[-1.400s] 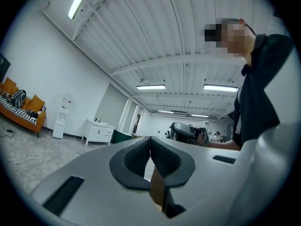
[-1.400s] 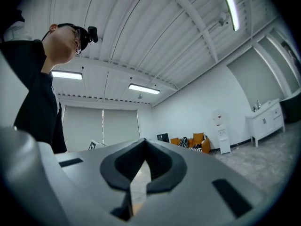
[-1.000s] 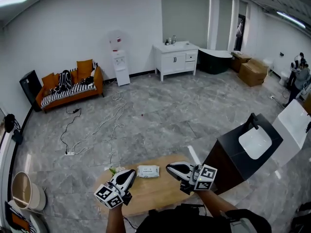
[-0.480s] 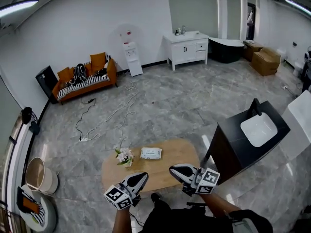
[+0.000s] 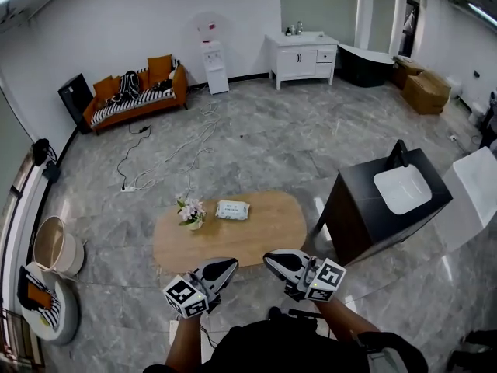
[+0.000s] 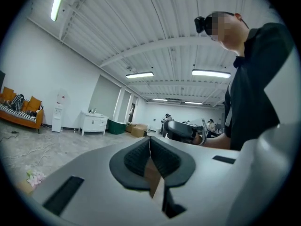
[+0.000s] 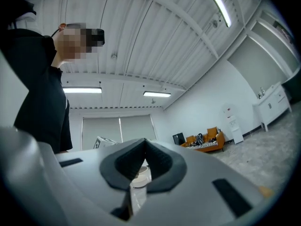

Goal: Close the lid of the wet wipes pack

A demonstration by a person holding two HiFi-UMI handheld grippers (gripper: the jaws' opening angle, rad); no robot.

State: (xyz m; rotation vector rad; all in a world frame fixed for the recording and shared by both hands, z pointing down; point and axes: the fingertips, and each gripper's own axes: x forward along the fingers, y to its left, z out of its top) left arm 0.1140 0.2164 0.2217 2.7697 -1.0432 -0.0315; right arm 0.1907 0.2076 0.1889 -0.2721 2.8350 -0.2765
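The wet wipes pack (image 5: 232,210) is a flat white packet lying on the oval wooden table (image 5: 256,235), near its far edge. I cannot tell how its lid stands from this distance. Both grippers hang over the floor on the near side of the table, well short of the pack. The left gripper (image 5: 227,265) is shut and holds nothing; its dark pads (image 6: 141,157) press together in the left gripper view. The right gripper (image 5: 269,258) is also shut and holds nothing, its pads (image 7: 157,163) meeting the same way. Neither gripper view shows the pack.
A small vase of flowers (image 5: 190,211) stands on the table left of the pack. A black cabinet with a white sink (image 5: 386,199) is to the right. Cables (image 5: 175,158) trail across the floor beyond. A round tub (image 5: 53,245) sits at the left; an orange sofa (image 5: 136,95) stands by the far wall.
The view has drawn back from the table. The grippers, which were over its near edge a second ago, are now off it above the floor. Both stayed shut.
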